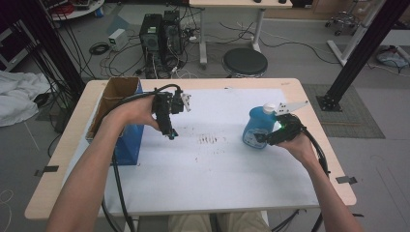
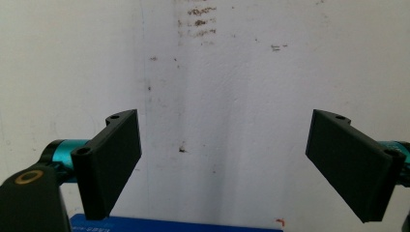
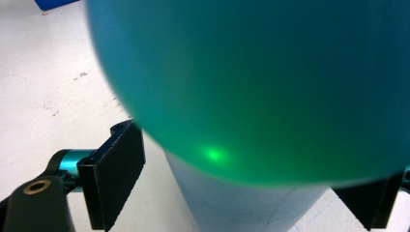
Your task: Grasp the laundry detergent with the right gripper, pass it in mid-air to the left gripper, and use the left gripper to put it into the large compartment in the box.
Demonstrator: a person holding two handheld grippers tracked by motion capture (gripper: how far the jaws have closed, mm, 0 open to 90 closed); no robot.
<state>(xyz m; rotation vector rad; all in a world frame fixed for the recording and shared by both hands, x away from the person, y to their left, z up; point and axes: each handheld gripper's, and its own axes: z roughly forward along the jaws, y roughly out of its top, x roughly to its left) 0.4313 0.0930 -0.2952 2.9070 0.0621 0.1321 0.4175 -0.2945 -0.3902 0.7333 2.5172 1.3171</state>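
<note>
A blue liquid bottle (image 1: pixel 253 126) with a white cap stands on the white mat (image 1: pixel 212 169) at the right. My right gripper (image 1: pixel 262 138) reaches it from the right. In the right gripper view the bottle (image 3: pixel 251 87) looms close between the jaws, and a gap shows beside the left pad (image 3: pixel 118 174), so the right gripper (image 3: pixel 241 193) is open around it. My left gripper (image 1: pixel 170 133) hovers over the mat's left part, pointing down. Its jaws stand wide apart with nothing between them (image 2: pixel 222 159).
An open cardboard box with blue sides (image 1: pixel 126 145) stands at the table's left, close to my left hand; its blue edge (image 2: pixel 174 225) shows below the left jaws. Dark smudges (image 1: pixel 212 140) mark the mat's middle. Stool, computers and cables lie beyond the far edge.
</note>
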